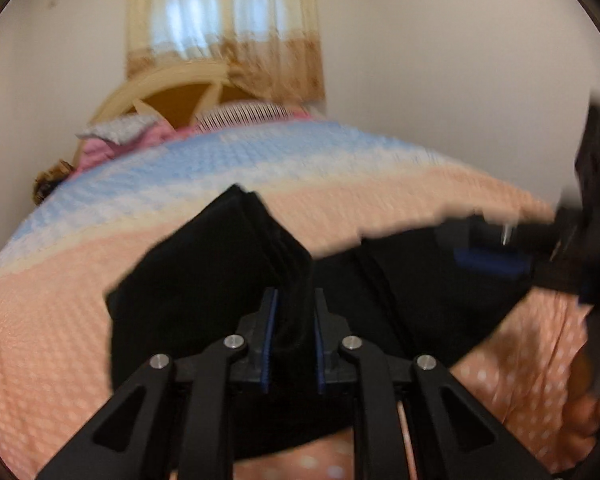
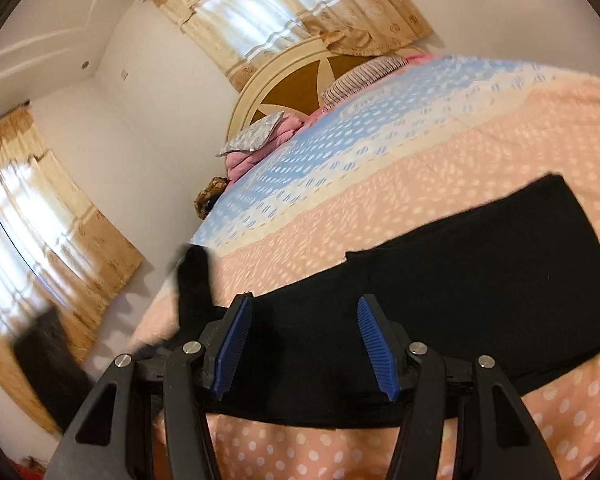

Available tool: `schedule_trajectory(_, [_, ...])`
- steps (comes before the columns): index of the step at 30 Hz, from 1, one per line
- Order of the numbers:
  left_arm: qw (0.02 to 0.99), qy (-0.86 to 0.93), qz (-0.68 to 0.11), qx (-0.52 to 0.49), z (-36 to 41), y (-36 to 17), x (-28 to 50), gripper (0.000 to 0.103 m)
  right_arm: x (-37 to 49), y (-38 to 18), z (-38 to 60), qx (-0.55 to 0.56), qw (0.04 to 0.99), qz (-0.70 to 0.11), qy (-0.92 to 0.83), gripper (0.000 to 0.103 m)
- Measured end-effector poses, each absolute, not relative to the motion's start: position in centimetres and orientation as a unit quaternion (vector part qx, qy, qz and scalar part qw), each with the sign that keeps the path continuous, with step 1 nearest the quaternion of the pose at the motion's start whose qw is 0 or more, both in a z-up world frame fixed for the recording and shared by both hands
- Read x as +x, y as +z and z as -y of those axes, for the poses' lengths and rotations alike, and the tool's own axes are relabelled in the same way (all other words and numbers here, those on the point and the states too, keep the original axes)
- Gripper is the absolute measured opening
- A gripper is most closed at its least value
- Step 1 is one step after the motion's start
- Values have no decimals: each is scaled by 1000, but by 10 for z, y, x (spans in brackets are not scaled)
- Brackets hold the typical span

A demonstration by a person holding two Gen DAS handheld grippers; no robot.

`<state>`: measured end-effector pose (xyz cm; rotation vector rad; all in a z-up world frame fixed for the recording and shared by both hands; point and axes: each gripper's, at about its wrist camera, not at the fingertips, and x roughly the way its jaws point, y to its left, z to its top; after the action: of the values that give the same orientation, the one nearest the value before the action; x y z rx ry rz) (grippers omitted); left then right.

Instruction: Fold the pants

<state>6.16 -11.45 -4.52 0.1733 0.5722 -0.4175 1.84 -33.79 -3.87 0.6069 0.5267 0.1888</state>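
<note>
Pinching a thick bundle of black cloth between its blue pads, the left gripper (image 1: 294, 320) is clenched on one end of the pants (image 1: 220, 280), and that end stands lifted and bunched, its stacked edges pointing toward 11 o'clock in the left wrist view. From there the cloth runs toward 3 o'clock, low over the bed (image 1: 60, 320), to where the other tool shows as a dark blur. The right gripper (image 2: 306, 340) hangs with its jaws spread wide and nothing between them, just above the near edge of the pants (image 2: 480, 300), which in the right wrist view lie flat as a long dark band reaching toward 2 o'clock across the peach dotted bedspread. By the layered edges, the legs seem already laid one on the other. What looks left is carrying the lifted end across to the far end, then perhaps one more fold and a smoothing.
</note>
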Motion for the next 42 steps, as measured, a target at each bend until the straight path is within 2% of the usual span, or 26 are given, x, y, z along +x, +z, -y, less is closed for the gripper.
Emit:
schedule_trajectory(2, [928, -210, -294, 91, 119, -61, 60, 17, 21, -45, 335, 301, 911, -261, 104, 58])
schedule_trajectory(6, [932, -214, -272, 110, 115, -59, 52, 18, 34, -52, 326, 302, 903, -275, 132, 58])
schedule_trajectory(11, [928, -244, -266, 96, 114, -55, 48, 25, 65, -49, 312, 320, 883, -289, 186, 58])
schedule_trajectory(12, [925, -253, -264, 98, 113, -54, 46, 29, 68, -51, 308, 320, 879, -294, 195, 58])
schedule_trajectory(13, [923, -264, -263, 101, 110, -51, 42, 41, 79, -53, 303, 314, 873, -311, 204, 62])
schedule_trajectory(14, [921, -270, -263, 102, 105, -49, 38, 57, 86, -57, 299, 310, 868, -330, 206, 63])
schedule_trajectory(16, [921, -269, -264, 98, 92, -47, 33, 66, 94, -68, 292, 311, 857, -355, 208, 64])
schedule_trajectory(22, [938, -207, -267, 76, 40, -39, 36, 66, 85, -83, 281, 301, 866, -355, 184, 65])
schedule_trajectory(26, [951, -153, -267, 28, 9, -27, 54, 66, 85, -80, 268, 269, 878, -362, 163, 67])
schedule_trajectory(30, [954, -124, -273, 9, -6, -30, 64, 66, 82, -74, 275, 259, 892, -346, 131, 67])
schedule_trajectory(33, [953, -112, -283, 4, -7, -38, 61, 66, 89, -83, 273, 244, 890, -366, 121, 67])
schedule_trajectory(37, [949, -109, -295, -12, -20, -44, 62, 66, 85, -85, 249, 185, 904, -365, 121, 67])
schedule_trajectory(39, [949, -105, -297, -10, -21, -45, 61, 66, 81, -83, 227, 122, 916, -366, 112, 67])
schedule_trajectory(42, [949, -101, -299, -12, -24, -45, 64, 66, 79, -86, 217, 87, 924, -361, 93, 60])
